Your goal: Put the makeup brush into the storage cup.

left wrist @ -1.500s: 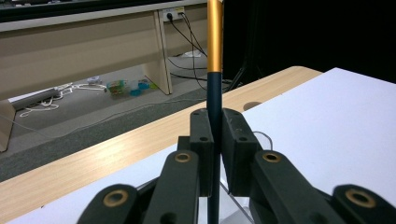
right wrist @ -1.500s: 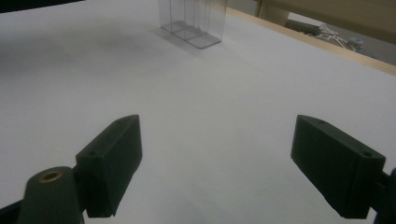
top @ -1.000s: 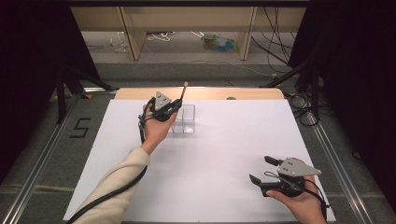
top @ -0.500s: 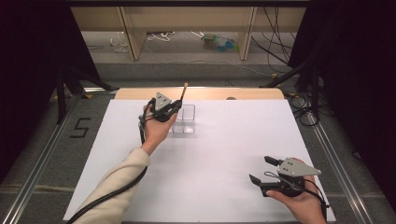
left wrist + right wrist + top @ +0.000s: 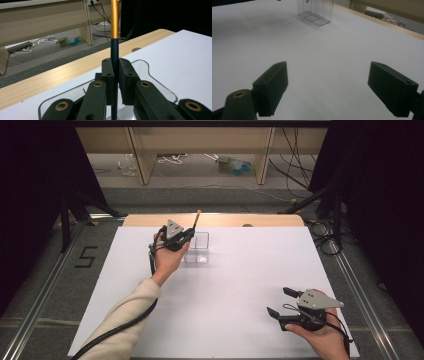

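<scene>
A thin stick (image 5: 196, 222) with a dark lower shaft and a gold upper part (image 5: 114, 22) stands nearly upright. My left gripper (image 5: 181, 238) is shut on its dark shaft, seen close up in the left gripper view (image 5: 115, 68). It hovers over the left edge of a clear plastic box (image 5: 197, 249), whose rim (image 5: 156, 81) lies just under the jaws. My right gripper (image 5: 279, 301) rests low at the near right of the white table cover (image 5: 240, 285), with its jaws wide apart and nothing between them (image 5: 328, 85). The clear box (image 5: 315, 10) is far ahead of it.
A wooden table edge (image 5: 215, 220) runs along the back of the white cover. Beyond it lie a grey floor, cables and wooden furniture legs (image 5: 142, 162). Metal rails (image 5: 45, 285) flank the table on both sides.
</scene>
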{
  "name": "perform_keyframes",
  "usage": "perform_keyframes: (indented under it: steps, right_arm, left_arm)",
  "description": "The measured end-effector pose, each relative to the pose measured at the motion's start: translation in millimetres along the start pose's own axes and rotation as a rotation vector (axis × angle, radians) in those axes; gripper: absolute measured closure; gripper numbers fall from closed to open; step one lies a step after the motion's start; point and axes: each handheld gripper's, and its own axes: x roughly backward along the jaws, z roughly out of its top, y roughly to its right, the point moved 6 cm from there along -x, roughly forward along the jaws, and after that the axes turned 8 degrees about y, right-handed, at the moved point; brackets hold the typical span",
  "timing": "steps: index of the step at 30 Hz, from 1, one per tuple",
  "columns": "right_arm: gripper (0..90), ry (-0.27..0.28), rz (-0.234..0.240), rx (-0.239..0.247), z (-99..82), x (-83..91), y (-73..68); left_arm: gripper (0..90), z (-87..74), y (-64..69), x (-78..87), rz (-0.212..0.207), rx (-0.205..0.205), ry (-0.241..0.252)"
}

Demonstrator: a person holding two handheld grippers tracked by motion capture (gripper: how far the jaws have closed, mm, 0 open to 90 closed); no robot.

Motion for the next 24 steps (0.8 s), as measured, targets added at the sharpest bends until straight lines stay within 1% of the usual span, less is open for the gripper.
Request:
perform_keyframes:
  steps: [14,21,22,23,24]
  right_arm:
    - [17.6,0.001,-0.001,-0.001,0.1,0.0,0.1]
    - [17.4,0.0,0.0,-0.001,-0.1,-0.2,0.0]
    - [17.3,0.0,0.0,-0.002,-0.1,-0.2,0.0]
    - [17.2,-0.001,0.001,-0.002,-0.2,-0.1,0.0]
    - [17.1,-0.001,0.001,-0.002,-0.1,-0.1,0.0]
  left_arm:
    - [83.2,-1.6,-0.4,-0.6,-0.002,0.004,-0.007]
    - [83.0,-1.8,-0.9,-0.8,-0.004,0.013,-0.012]
    - [82.6,-1.3,-1.8,-0.2,0.0,0.034,-0.012]
    - [81.0,-0.3,-1.7,0.4,-0.001,0.044,-0.006]
    - [75.9,1.1,-0.8,1.2,-0.008,0.057,0.001]
